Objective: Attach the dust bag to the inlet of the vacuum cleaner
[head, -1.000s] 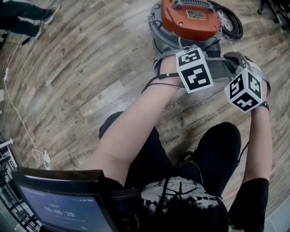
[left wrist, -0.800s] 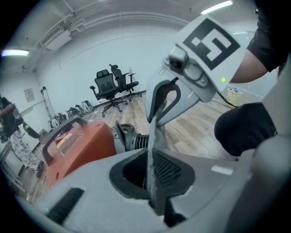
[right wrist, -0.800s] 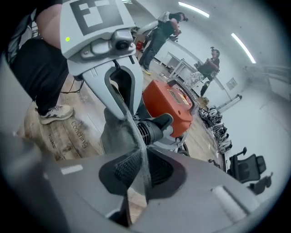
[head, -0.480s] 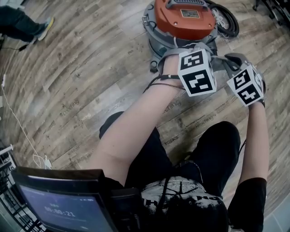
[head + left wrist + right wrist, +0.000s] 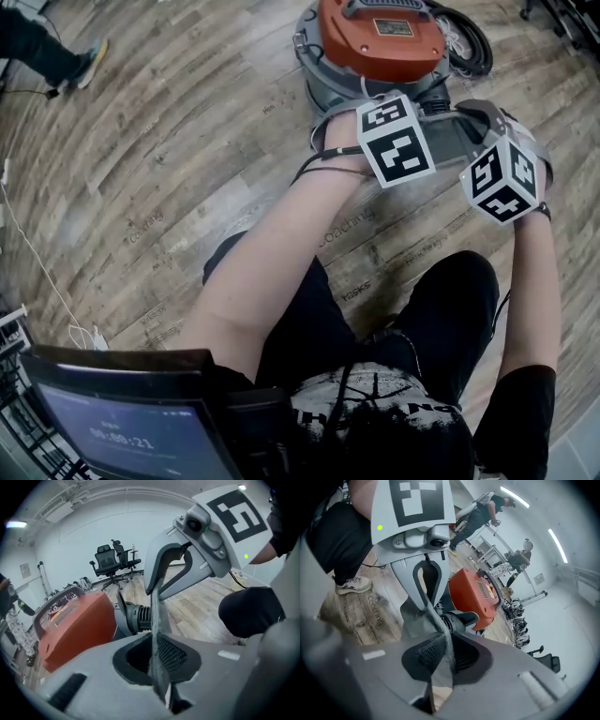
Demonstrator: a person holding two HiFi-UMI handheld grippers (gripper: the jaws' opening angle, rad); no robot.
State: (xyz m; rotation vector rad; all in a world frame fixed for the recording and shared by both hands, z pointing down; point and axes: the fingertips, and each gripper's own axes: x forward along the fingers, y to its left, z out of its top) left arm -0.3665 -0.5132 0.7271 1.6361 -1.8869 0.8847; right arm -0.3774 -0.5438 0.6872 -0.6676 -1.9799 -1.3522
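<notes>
Wood-plank floor (image 5: 169, 141), open room; black office chairs (image 5: 110, 559) stand far back in the left gripper view. Vacuum cleaner (image 5: 380, 37), orange lid over a grey canister, sits far centre, with a black hose (image 5: 473, 42) coiled at its far right. Its inlet (image 5: 139, 617), a black ribbed port on the canister's side, faces the near side. Dust bag (image 5: 457, 142), grey fabric, hangs just near of the canister, stretched between the two grippers and not yet on the inlet. Left gripper (image 5: 159, 663): jaws nearly together, pinching a thin upright edge of the bag. Right gripper (image 5: 440, 663): jaws likewise pressed in on the bag's opposite edge, fabric bunched just beyond them. Each gripper shows in the other's view, facing it across the bag. Inlet sits just beyond the fabric in both gripper views; contact cannot be told. Against a second ago: both grippers keep almost the same spots beside the canister, same pinch on the same fabric, the bag no closer to the port. Half a second ago the marker cubes sat slightly differently; now they are back near where they were. A bystander's shoe (image 5: 86, 58) at far left has drifted toward the corner of the head view. Laptop screen (image 5: 131, 422) near left, white cable (image 5: 47, 262) on the floor at left, both unchanged.
</notes>
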